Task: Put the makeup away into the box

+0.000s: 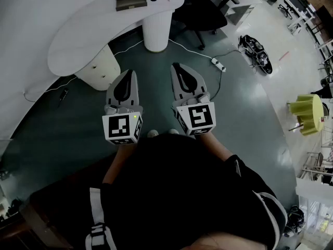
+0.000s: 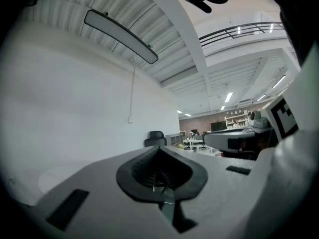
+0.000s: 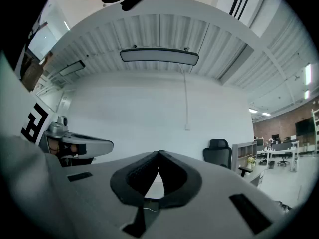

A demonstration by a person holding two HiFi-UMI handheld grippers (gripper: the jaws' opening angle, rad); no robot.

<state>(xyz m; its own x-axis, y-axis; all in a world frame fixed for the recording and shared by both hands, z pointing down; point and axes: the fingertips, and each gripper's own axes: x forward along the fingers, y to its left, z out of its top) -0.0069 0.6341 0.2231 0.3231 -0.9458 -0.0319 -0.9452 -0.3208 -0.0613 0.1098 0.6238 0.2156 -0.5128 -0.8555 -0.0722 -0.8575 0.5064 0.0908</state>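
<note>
A black office chair (image 1: 202,12) stands beside the curved white bench's (image 1: 86,31) right end; a power strip (image 1: 218,64) lies on the floor (image 1: 62,124).

- Head view: dim and low in contrast. The pale surface (image 1: 104,20) is the brightest part, the floor (image 1: 244,113) shows a soft sheen at right, and lines bow towards the edges.
- Both gripper views: round fisheye frames with black corners, an evenly lit wall (image 2: 75,113) and distant glowing ceiling lights (image 2: 228,97).
- The left gripper (image 2: 160,148) and right gripper (image 3: 159,153) look slightly soft near the lens.
</note>
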